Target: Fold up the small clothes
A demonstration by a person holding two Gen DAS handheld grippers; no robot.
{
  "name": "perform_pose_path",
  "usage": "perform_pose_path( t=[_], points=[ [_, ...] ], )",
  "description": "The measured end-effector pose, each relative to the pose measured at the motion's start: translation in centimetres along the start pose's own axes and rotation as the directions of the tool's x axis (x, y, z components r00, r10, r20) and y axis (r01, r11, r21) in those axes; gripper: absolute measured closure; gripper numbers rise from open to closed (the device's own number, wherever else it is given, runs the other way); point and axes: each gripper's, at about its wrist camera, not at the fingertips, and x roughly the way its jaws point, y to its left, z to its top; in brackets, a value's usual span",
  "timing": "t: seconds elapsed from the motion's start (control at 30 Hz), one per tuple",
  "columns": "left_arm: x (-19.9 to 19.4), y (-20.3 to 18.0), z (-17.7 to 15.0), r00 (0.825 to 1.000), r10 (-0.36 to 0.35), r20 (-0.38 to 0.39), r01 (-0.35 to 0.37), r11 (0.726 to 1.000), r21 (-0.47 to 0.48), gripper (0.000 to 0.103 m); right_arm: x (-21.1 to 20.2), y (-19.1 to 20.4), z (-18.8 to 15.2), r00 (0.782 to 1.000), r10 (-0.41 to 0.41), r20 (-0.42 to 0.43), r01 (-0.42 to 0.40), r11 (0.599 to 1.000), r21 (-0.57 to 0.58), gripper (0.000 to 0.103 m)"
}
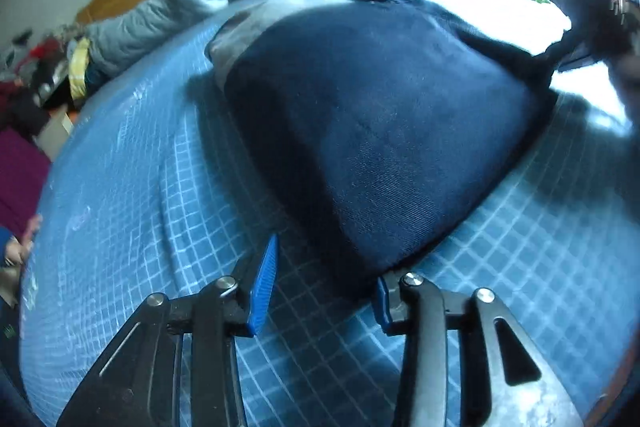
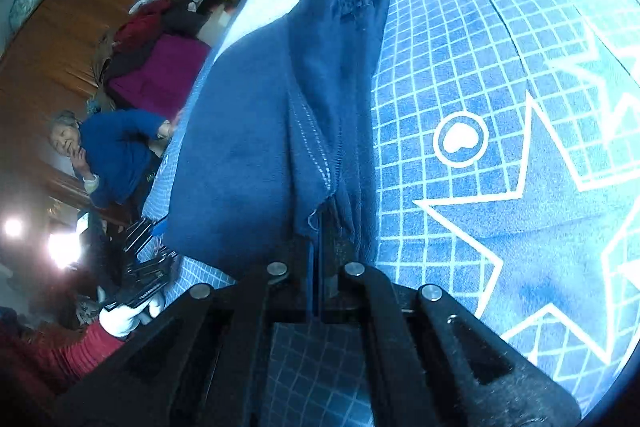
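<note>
Clearly the weak spot is the right gripper: its fingers are pinched on a bunched hem corner of the navy garment, which lies on the blue checked bedcover. That thin bite could slip and drop the fold askew. The left gripper stands apart at the near edge, gripping nothing, so that side may drag or crumple. The garment's far end blurs into glare, and what kind of clothing it is I cannot tell.
</note>
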Motion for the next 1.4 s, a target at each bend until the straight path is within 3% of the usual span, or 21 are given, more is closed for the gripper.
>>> perform_pose_path(
  t=[0.07, 0.13, 0.23, 0.3, 0.37, 0.43, 0.47, 0.5, 0.57, 0.63, 0.8, 0.9, 1.0, 1.13, 1.2, 1.27, 1.3, 1.33, 1.4],
  points=[
    [-2.6, 0.4, -0.1, 0.996, -0.078, 0.038, 0.08, 0.995, -0.053, 0.069, 0.2, -0.3, -0.1, 1.0, 0.013, 0.006, -0.013, 1.0, 0.008, 0.103],
    [-6.3, 1.2, -0.3, 0.977, -0.172, 0.123, 0.187, 0.975, -0.118, 0.069, 0.3, -0.9, -0.1, 1.0, 0.022, 0.01, -0.022, 1.0, 0.012, 0.103],
    [-9.6, 2.6, 1.3, 0.955, -0.159, 0.251, 0.2, 0.969, -0.148, 0.069, 0.3, -1.7, -0.4, 0.999, 0.039, 0.02, -0.04, 0.999, 0.022, 0.103],
    [-8.8, 3.5, 3.3, 0.947, -0.122, 0.298, 0.178, 0.969, -0.169, 0.069, 0.2, -2.2, -0.8, 0.998, 0.051, 0.031, -0.052, 0.998, 0.028, 0.103],
    [-5.8, 3.0, 4.9, 0.955, -0.087, 0.284, 0.132, 0.981, -0.141, 0.069, 0.1, -2.3, -0.9, 0.998, 0.052, 0.035, -0.053, 0.998, 0.028, 0.103],
    [0.4, 2.1, 5.6, 0.986, -0.066, 0.15, 0.081, 0.992, -0.097, 0.068, -0.1, -2.4, -1.0, 0.998, 0.051, 0.037, -0.052, 0.998, 0.027, 0.103],
    [3.7, 1.7, 5.1, 0.995, -0.066, 0.076, 0.073, 0.993, -0.092, 0.059, -0.1, -2.6, -1.0, 0.998, 0.053, 0.04, -0.054, 0.998, 0.031, 0.103],
    [4.7, 1.7, 4.5, 0.992, -0.066, 0.106, 0.078, 0.991, -0.11, 0.056, -0.1, -2.7, -1.0, 0.998, 0.055, 0.042, -0.056, 0.998, 0.035, 0.103],
    [3.9, 2.2, 5.3, 0.993, -0.07, 0.099, 0.083, 0.987, -0.135, 0.056, -0.1, -2.6, -1.1, 0.997, 0.056, 0.047, -0.058, 0.998, 0.034, 0.103],
    [2.3, 3.2, 5.3, 0.984, -0.12, 0.133, 0.147, 0.964, -0.221, 0.061, 0.0, -2.7, -1.1, 0.997, 0.061, 0.049, -0.063, 0.998, 0.031, 0.103],
    [0.1, 2.4, 6.0, 0.973, -0.096, 0.208, 0.136, 0.973, -0.186, 0.061, -0.3, -3.4, -1.4, 0.996, 0.075, 0.051, -0.077, 0.996, 0.039, 0.103],
    [3.5, 2.0, 5.9, 0.991, -0.098, 0.094, 0.113, 0.979, -0.172, 0.055, -0.3, -3.6, -1.5, 0.994, 0.094, 0.048, -0.097, 0.994, 0.054, 0.103],
    [2.4, 2.8, 6.5, 0.985, -0.129, 0.113, 0.148, 0.972, -0.183, 0.061, -0.3, -4.1, -1.5, 0.992, 0.117, 0.049, -0.12, 0.991, 0.065, 0.103],
    [-0.1, 5.5, 10.7, 0.96, -0.11, 0.258, 0.148, 0.98, -0.132, 0.061, -0.5, -4.4, -1.8, 0.991, 0.125, 0.05, -0.128, 0.99, 0.065, 0.103],
    [1.3, 6.2, 13.2, 0.961, -0.096, 0.259, 0.122, 0.989, -0.089, 0.061, -0.6, -4.4, -2.0, 0.991, 0.124, 0.051, -0.127, 0.99, 0.065, 0.103],
    [5.9, 6.6, 15.1, 0.985, -0.05, 0.167, 0.057, 0.998, -0.033, 0.06, -0.8, -4.3, -2.2, 0.991, 0.124, 0.052, -0.127, 0.99, 0.065, 0.103],
    [8.8, 6.6, 15.3, 0.996, -0.024, 0.085, 0.025, 1.0, -0.018, 0.047, -0.8, -4.3, -2.2, 0.991, 0.125, 0.053, -0.128, 0.99, 0.066, 0.103],
    [11.3, 7.0, 14.8, 0.998, -0.045, 0.039, 0.047, 0.998, -0.039, 0.043, -0.9, -4.3, -2.3, 0.991, 0.126, 0.053, -0.129, 0.989, 0.069, 0.103],
    [11.6, 7.8, 14.7, 0.994, -0.068, 0.085, 0.075, 0.993, -0.087, 0.036, -0.9, -4.1, -2.1, 0.992, 0.118, 0.051, -0.121, 0.991, 0.066, 0.103]
  ],
)
